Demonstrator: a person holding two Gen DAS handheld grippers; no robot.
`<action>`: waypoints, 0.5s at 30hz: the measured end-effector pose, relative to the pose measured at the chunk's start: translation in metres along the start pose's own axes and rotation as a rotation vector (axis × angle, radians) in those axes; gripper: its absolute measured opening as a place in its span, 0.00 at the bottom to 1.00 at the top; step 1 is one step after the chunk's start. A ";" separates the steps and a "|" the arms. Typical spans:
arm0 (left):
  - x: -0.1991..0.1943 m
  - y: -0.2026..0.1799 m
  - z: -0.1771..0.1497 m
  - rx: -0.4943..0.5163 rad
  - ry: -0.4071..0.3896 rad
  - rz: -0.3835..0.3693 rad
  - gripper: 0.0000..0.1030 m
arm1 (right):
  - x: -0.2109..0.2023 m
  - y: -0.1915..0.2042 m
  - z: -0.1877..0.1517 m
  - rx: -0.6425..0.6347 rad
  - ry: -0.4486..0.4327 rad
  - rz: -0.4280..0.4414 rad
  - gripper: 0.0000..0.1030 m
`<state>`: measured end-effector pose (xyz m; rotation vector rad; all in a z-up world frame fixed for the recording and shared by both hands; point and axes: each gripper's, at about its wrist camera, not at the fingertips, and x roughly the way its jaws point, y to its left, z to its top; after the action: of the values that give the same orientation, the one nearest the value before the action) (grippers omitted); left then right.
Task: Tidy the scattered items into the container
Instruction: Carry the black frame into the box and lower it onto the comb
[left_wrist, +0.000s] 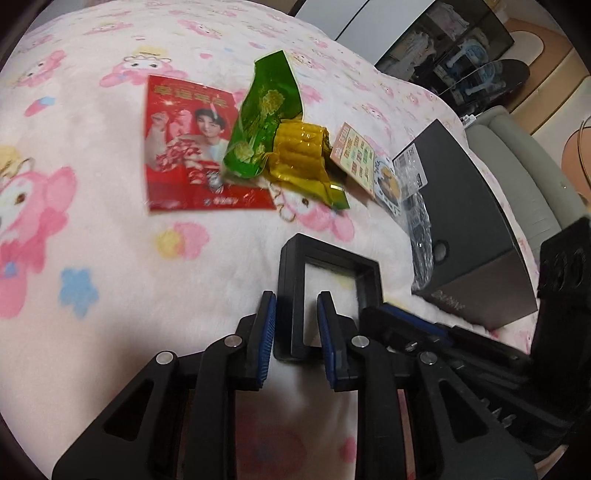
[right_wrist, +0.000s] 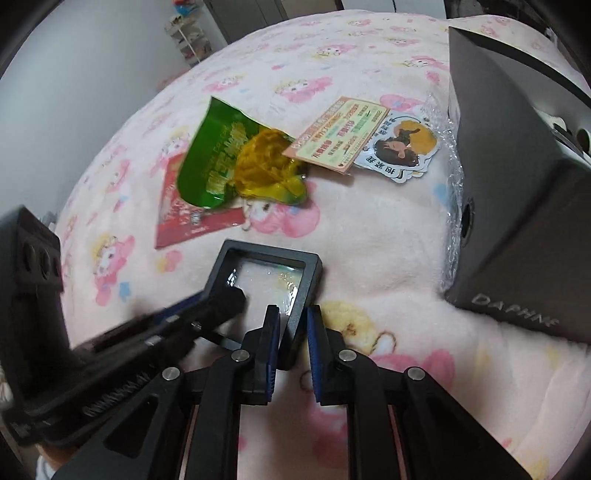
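Observation:
A black square frame with a clear film window (left_wrist: 291, 295) (right_wrist: 299, 291) lies on the pink blanket. My left gripper (left_wrist: 295, 310) straddles the frame's left side, its blue pads close on that bar. My right gripper (right_wrist: 291, 325) straddles the frame's right side, pads close on it. Each gripper shows in the other's view, the right one (left_wrist: 424, 328) and the left one (right_wrist: 207, 306). Beyond lie a red card (left_wrist: 177, 147) (right_wrist: 192, 221), a green wrapper (left_wrist: 266, 118) (right_wrist: 214, 158), a yellow wrapper (left_wrist: 303, 151) (right_wrist: 269, 170), a printed card (left_wrist: 352, 155) (right_wrist: 340, 133) and a sticker (left_wrist: 388, 184) (right_wrist: 402, 147). The dark grey box (left_wrist: 465, 221) (right_wrist: 517, 206) stands to the right.
Crinkled clear plastic (left_wrist: 421, 236) (right_wrist: 454, 206) lies against the box's near-left side. The pink cartoon-print blanket (left_wrist: 110, 258) (right_wrist: 388, 240) covers the bed. Furniture and a shelf (left_wrist: 461, 55) stand past the bed's far edge.

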<state>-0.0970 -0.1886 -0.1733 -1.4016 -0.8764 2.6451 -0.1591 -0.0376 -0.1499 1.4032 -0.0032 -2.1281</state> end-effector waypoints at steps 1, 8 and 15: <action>-0.004 -0.002 -0.003 0.000 0.002 0.001 0.22 | -0.004 0.001 -0.001 0.001 0.001 0.009 0.10; -0.040 -0.032 -0.021 0.040 -0.021 -0.012 0.21 | -0.051 0.004 -0.018 -0.023 -0.055 0.015 0.08; -0.083 -0.096 -0.020 0.126 -0.099 -0.051 0.21 | -0.125 -0.012 -0.020 -0.017 -0.208 0.082 0.08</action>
<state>-0.0549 -0.1214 -0.0730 -1.2136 -0.7279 2.6984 -0.1137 0.0369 -0.0570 1.1465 -0.1216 -2.1904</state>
